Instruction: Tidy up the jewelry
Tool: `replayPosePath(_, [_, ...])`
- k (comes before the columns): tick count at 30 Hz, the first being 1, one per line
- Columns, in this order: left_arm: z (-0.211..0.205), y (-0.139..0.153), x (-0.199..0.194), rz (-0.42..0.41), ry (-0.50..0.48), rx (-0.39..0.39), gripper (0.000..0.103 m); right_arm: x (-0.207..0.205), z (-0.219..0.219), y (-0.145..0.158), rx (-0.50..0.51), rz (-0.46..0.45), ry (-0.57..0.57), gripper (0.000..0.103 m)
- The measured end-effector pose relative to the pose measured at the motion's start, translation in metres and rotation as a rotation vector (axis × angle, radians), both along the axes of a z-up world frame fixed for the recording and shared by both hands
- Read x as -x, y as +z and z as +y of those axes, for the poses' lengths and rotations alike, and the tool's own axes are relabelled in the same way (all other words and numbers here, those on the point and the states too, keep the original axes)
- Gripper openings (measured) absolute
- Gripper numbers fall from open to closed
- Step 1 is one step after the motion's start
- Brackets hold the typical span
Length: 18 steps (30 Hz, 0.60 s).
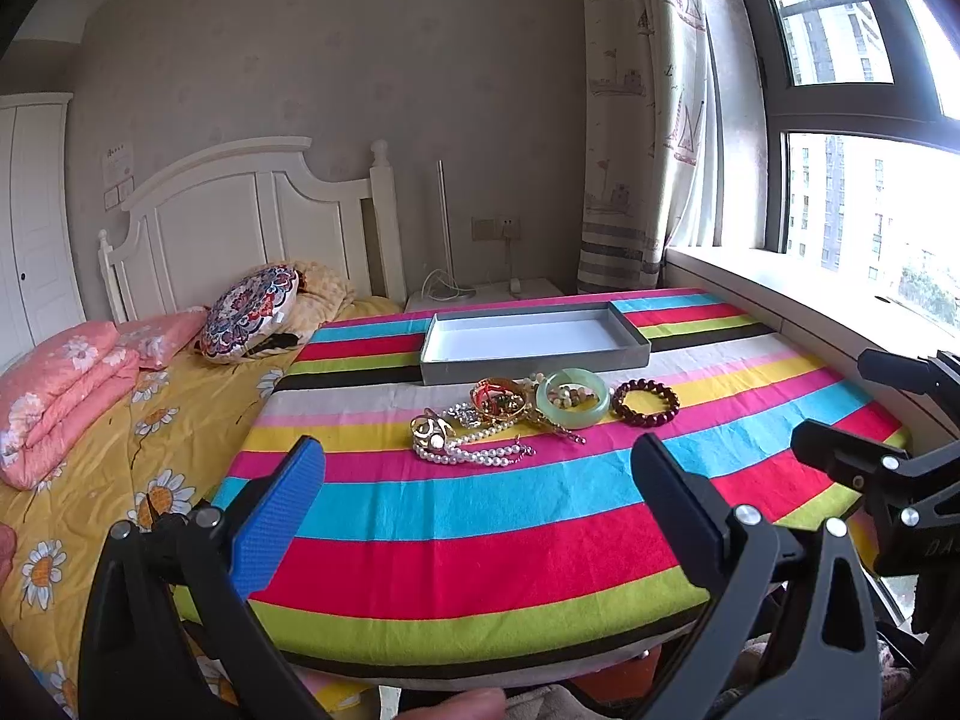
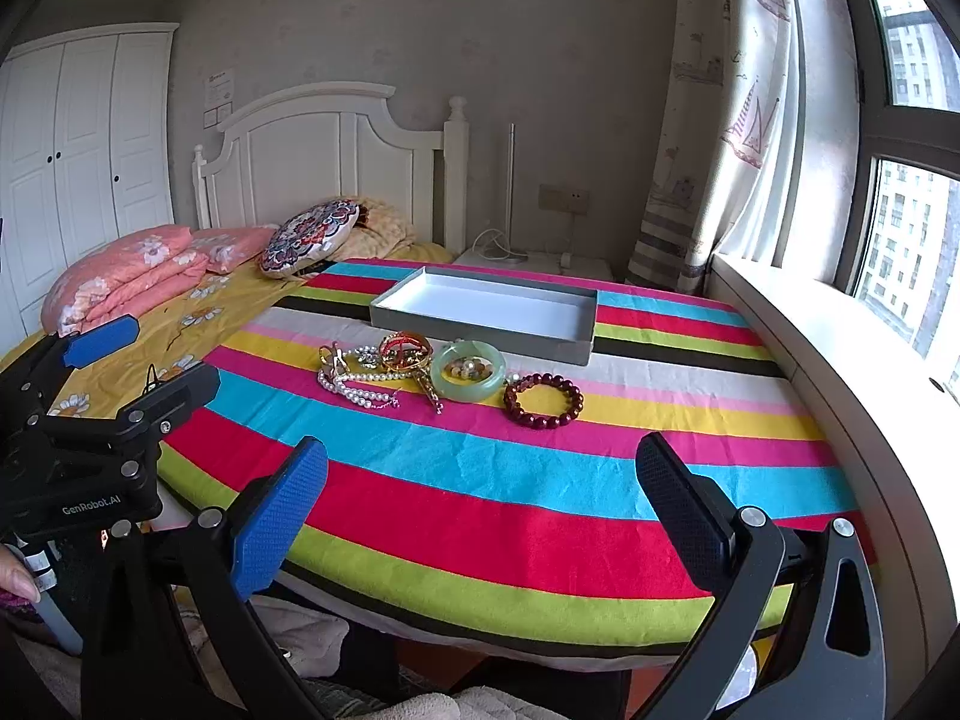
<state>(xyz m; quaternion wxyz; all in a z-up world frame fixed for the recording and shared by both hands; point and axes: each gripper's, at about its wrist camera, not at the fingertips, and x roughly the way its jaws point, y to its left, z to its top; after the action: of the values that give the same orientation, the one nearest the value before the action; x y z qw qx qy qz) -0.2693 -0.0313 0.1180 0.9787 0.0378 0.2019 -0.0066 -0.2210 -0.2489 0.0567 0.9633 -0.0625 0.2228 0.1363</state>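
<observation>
A pile of jewelry lies on the striped table: a pearl necklace [image 1: 474, 453] [image 2: 360, 387], a gold bangle [image 1: 498, 399] [image 2: 406, 350], a green jade bangle [image 1: 572, 399] [image 2: 468, 370] with beads inside, and a dark red bead bracelet [image 1: 645, 402] [image 2: 543, 401]. An empty grey tray [image 1: 536, 360] [image 2: 480, 327] with a white inside stands just behind them. My left gripper [image 1: 477, 495] is open and empty, near the table's front edge. My right gripper [image 2: 480, 495] is open and empty, likewise short of the jewelry. The left gripper also shows at the left of the right wrist view [image 2: 138, 354].
The striped cloth [image 1: 510, 516] covers the table. A bed [image 1: 120, 420] with yellow sheets, pink quilts and a patterned cushion [image 1: 249, 312] lies to the left. A window sill [image 2: 840, 360] and curtain run along the right. A nightstand [image 1: 480, 294] stands behind.
</observation>
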Motion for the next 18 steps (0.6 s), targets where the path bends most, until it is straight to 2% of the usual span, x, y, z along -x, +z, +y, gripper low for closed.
replayPosePath(18, [0.0037, -0.0005, -0.0023, 0.011, 0.001, 0.008, 0.101, -0.0005, -0.0012, -0.0005, -0.001, 0.005, -0.001, 0.099])
